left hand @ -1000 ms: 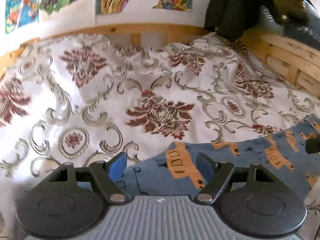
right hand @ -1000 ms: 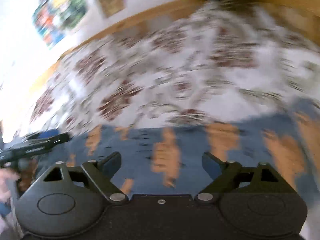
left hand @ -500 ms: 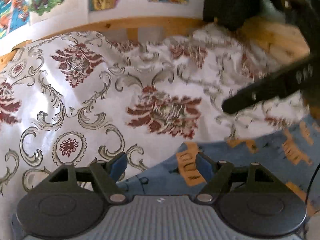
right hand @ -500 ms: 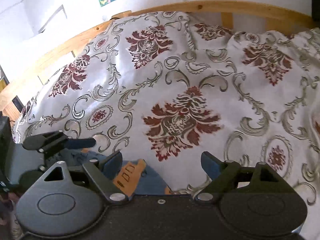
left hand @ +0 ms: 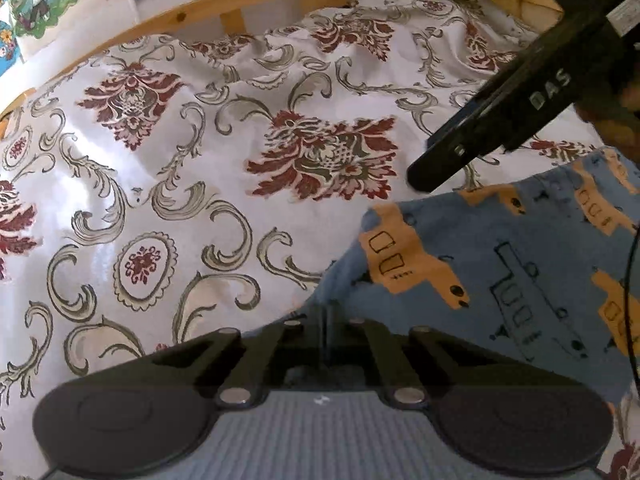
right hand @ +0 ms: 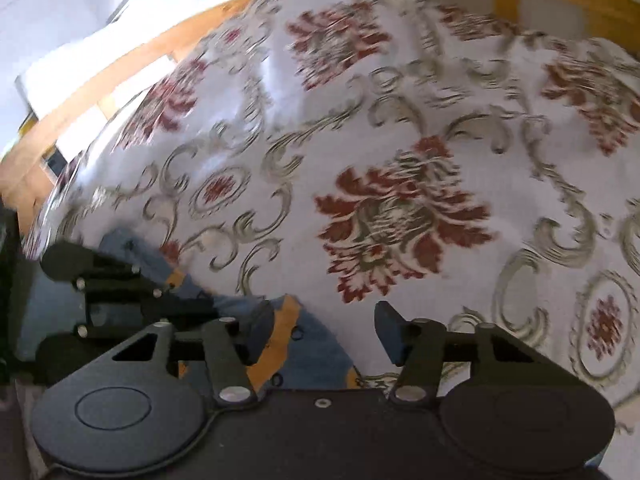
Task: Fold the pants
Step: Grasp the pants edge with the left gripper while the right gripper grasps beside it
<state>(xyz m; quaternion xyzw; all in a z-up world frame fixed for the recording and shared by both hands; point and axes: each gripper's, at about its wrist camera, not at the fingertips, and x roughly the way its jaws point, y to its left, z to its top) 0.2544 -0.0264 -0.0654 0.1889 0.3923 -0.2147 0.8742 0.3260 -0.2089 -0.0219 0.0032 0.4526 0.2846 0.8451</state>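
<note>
Blue pants (left hand: 500, 264) with orange vehicle prints lie on the patterned bedspread (left hand: 168, 184), filling the lower right of the left wrist view. My left gripper (left hand: 324, 320) is shut on the pants' left edge, and the cloth rises slightly into the fingers. The right wrist view shows the left gripper (right hand: 200, 305) at the left, clamped on the same edge. My right gripper (right hand: 325, 332) stands open just beside it, over a corner of the pants (right hand: 308, 344), with nothing pinched. From the left wrist view, the right gripper (left hand: 428, 170) reaches in from the upper right.
A wooden bed frame (left hand: 256, 4) runs along the far side of the bed, with picture posters (left hand: 48, 4) on the wall behind. The white bedspread with red and grey ornaments stretches left and far of the pants. A black cable (left hand: 632, 280) hangs at the right edge.
The left gripper has shut on the pants' edge. The right gripper swung left across the bed to beside the left one, and its fingers narrowed a little.
</note>
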